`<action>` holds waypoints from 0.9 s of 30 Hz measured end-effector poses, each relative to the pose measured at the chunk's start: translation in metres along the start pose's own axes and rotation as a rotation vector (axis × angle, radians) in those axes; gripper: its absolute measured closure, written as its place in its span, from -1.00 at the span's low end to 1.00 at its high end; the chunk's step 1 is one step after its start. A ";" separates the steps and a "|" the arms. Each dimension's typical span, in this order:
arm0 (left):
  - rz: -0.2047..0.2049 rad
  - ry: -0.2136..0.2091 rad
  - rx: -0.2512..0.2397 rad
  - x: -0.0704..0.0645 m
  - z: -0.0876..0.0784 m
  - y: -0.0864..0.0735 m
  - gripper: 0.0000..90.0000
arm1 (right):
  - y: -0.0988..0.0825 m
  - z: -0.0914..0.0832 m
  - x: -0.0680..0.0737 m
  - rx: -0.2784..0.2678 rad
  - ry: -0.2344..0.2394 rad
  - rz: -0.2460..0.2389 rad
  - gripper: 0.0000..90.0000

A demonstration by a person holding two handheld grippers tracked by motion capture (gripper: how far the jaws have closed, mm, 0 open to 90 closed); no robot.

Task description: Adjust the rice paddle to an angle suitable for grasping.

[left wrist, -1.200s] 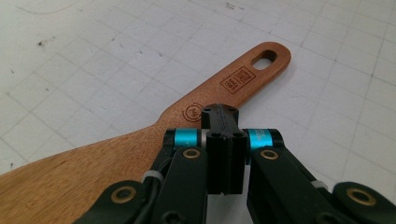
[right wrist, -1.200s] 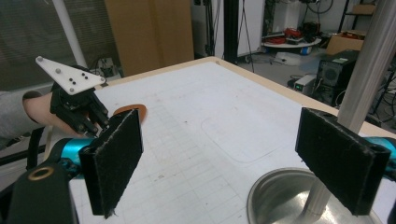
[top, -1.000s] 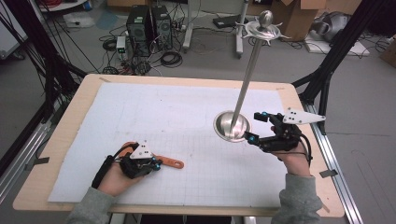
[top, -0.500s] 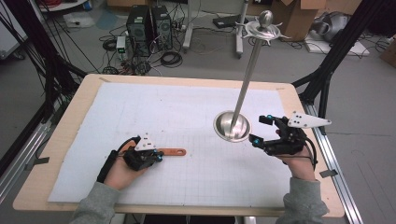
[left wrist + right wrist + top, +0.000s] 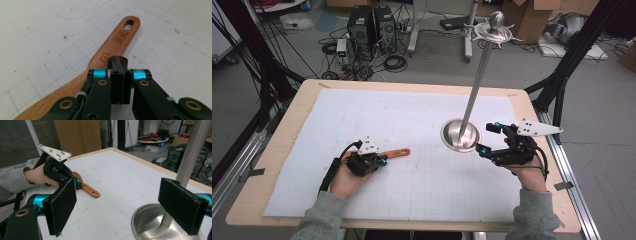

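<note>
A wooden spatula [image 5: 396, 152] lies on the white gridded mat [image 5: 412, 115], its handle with the hanging hole pointing right. My left gripper [image 5: 379, 159] is shut; in the left gripper view its closed tips [image 5: 117, 60] sit on top of the spatula handle [image 5: 117, 42], with nothing between the jaws. A metal stand has a round dished base [image 5: 460, 135] and a tall pole [image 5: 477, 80]. My right gripper [image 5: 487, 137] is open just right of that base. In the right gripper view [image 5: 125, 207] its pads frame the base [image 5: 152, 225], with the pole [image 5: 192, 150] behind the right pad.
The mat covers a wooden table [image 5: 277, 150] with black frame posts at its sides. The stand's top [image 5: 495, 30] carries a spiked ring and knob high over the far edge. Computers and cables lie on the floor beyond.
The left hand has edged away from the person, and the spatula's handle end has swung farther from the near edge with it. The right gripper has stayed put.
</note>
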State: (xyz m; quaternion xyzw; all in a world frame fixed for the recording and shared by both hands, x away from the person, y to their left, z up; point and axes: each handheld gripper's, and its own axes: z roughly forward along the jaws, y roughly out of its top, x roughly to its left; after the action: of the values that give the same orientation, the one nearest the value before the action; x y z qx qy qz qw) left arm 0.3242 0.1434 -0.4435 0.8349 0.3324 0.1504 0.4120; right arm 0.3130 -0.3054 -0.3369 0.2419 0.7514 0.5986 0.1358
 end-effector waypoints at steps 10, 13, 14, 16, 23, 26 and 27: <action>-0.047 0.148 -0.061 0.037 -0.033 -0.006 0.99 | 0.002 0.007 0.001 0.002 0.026 0.001 -0.69; -0.065 0.168 -0.067 0.048 -0.036 -0.010 0.99 | 0.002 0.008 0.002 0.003 0.032 -0.003 -0.69; -0.071 0.175 -0.065 0.052 -0.036 -0.011 0.99 | 0.003 0.008 0.003 0.004 0.034 -0.005 -0.69; -0.085 0.191 -0.060 0.059 -0.036 -0.014 0.99 | 0.003 0.009 0.003 0.006 0.033 -0.010 -0.69; -0.119 0.226 -0.046 0.076 -0.033 -0.021 0.99 | 0.002 0.008 0.003 0.010 0.031 -0.006 -0.69; -0.116 0.236 -0.036 0.079 -0.032 -0.021 0.99 | 0.002 0.007 0.004 0.014 0.032 -0.003 -0.69; -0.116 0.238 -0.029 0.080 -0.032 -0.021 0.99 | 0.002 0.007 0.004 0.014 0.032 -0.004 -0.69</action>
State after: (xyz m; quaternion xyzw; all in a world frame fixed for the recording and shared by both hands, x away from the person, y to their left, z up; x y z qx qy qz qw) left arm 0.3571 0.2260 -0.4425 0.7846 0.4246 0.2289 0.3896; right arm 0.3138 -0.2972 -0.3364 0.2320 0.7580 0.5970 0.1233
